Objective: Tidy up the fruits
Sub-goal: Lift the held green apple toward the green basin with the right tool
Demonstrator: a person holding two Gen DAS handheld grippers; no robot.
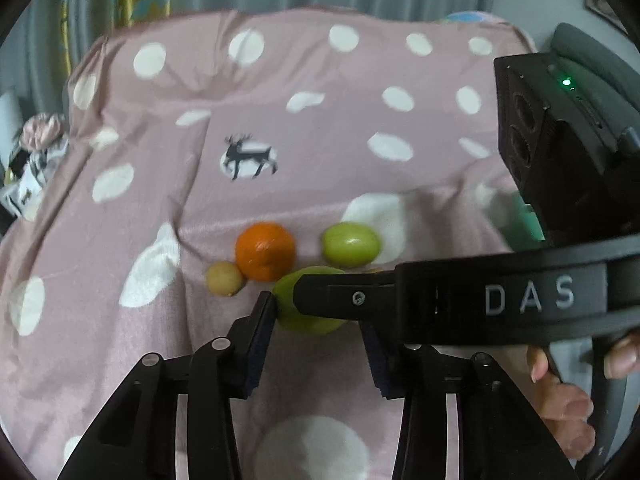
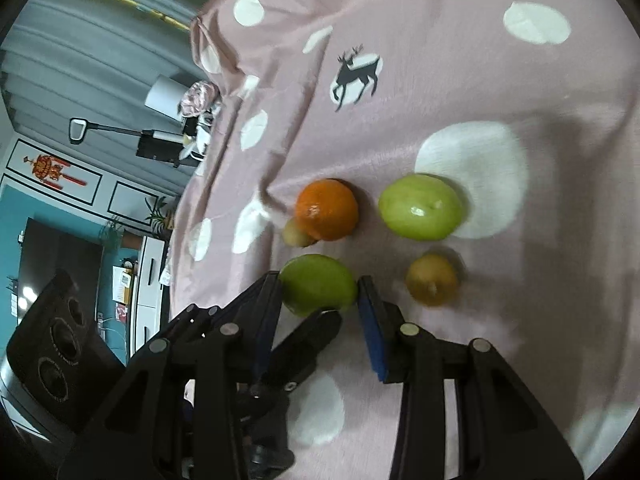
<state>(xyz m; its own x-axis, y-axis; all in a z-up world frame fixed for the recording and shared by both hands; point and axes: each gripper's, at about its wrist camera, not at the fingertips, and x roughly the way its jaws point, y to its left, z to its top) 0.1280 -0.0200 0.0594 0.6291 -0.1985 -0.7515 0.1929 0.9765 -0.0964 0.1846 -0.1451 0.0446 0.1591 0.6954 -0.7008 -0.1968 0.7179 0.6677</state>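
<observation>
Reading "DAS" on right gripper

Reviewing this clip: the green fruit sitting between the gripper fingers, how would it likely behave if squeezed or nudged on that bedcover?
The near green fruit looks round and glossy, so it may slip from flat pads. The pink bedcover is soft and creased, which probably damps rolling. A nudge could still knock it into the orange close beside it.

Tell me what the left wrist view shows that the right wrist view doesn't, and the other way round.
Left wrist only: the person's hand and the lettered arm of the right gripper. Right wrist only: a second small brownish fruit, unobstructed, and a room with a teal wall. Both: the orange, two green fruits, one between both grippers' fingers, and the dotted pink bedspread.
</observation>
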